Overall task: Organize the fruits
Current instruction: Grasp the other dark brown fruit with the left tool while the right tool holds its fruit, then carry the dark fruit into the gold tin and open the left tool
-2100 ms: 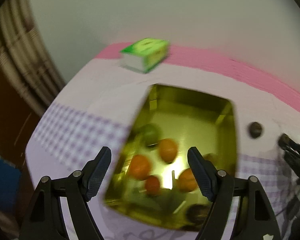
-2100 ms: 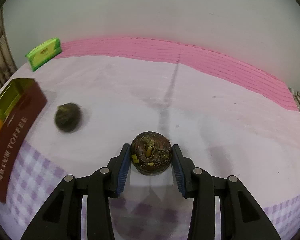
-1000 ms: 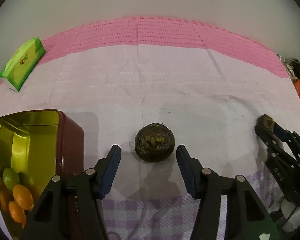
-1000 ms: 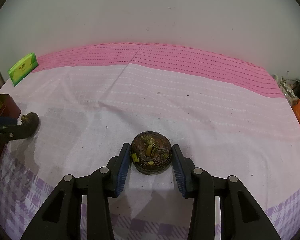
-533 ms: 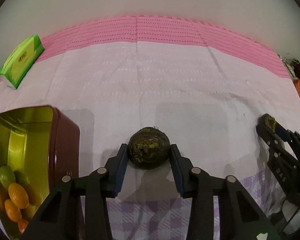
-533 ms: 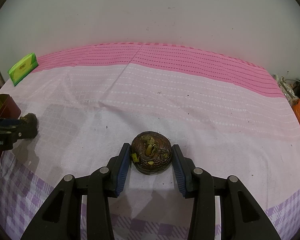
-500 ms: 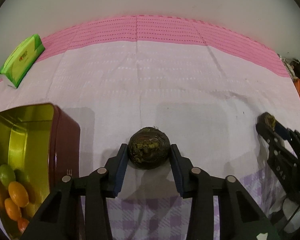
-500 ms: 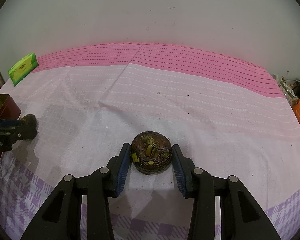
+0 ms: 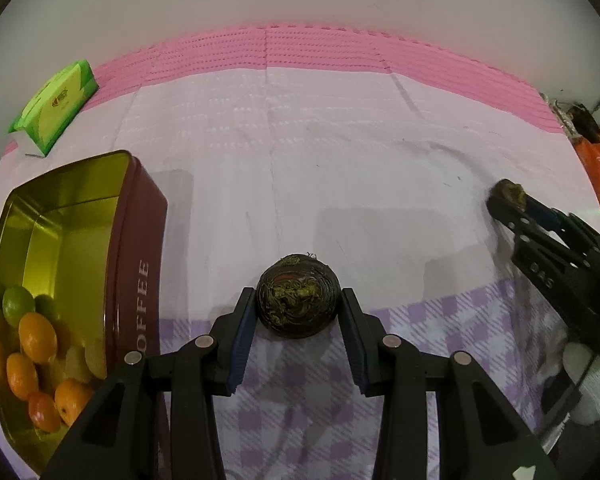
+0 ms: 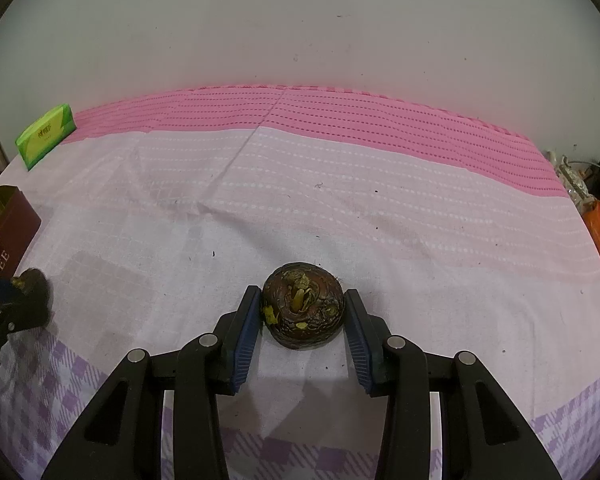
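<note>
Between my left fingers [image 9: 298, 322] I am clamping a dark fruit [image 9: 297, 296]; the tin [image 9: 138, 240] lies just left, nearer this hand. My right fingers [image 10: 302, 326] are gripping another fruit [image 10: 303, 305].

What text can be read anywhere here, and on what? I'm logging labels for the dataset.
"OFFEE" on the red side of the tin; the start of the word is cut off.
"FEE" on the same tin in the right wrist view.
"DAS" on the right tool, on its black arm.
Logo on the green pack: too blurred to read.
</note>
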The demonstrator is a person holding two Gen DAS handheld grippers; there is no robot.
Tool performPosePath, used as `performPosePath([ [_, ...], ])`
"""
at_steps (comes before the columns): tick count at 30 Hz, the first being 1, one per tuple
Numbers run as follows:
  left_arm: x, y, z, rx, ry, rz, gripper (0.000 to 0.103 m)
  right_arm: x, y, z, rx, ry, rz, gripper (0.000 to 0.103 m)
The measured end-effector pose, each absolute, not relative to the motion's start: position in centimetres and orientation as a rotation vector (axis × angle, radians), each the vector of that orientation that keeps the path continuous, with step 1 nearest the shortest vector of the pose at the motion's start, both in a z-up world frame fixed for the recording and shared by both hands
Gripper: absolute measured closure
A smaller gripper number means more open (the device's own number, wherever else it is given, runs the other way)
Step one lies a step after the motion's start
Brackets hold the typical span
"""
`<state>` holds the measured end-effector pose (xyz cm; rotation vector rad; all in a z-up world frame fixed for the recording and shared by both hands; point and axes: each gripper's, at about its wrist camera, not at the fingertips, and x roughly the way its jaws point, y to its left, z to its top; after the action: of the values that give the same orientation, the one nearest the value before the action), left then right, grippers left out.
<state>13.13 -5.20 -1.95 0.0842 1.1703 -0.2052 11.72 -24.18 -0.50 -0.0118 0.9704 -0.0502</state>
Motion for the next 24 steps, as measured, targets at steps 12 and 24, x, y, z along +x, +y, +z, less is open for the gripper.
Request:
performPosePath([
  [12,10.3,-3.4,1.4,0.029,1.118,-0.202,0.066,11.9,-24.3,-0.6,-0.02,0.971,-0.048,0.061],
  [24,10.2,1.8,5.3,-0.061,1.042,-0.114,0.066,11.9,-24.2,-0.6,-0.03,0.969,-0.05,0.061],
])
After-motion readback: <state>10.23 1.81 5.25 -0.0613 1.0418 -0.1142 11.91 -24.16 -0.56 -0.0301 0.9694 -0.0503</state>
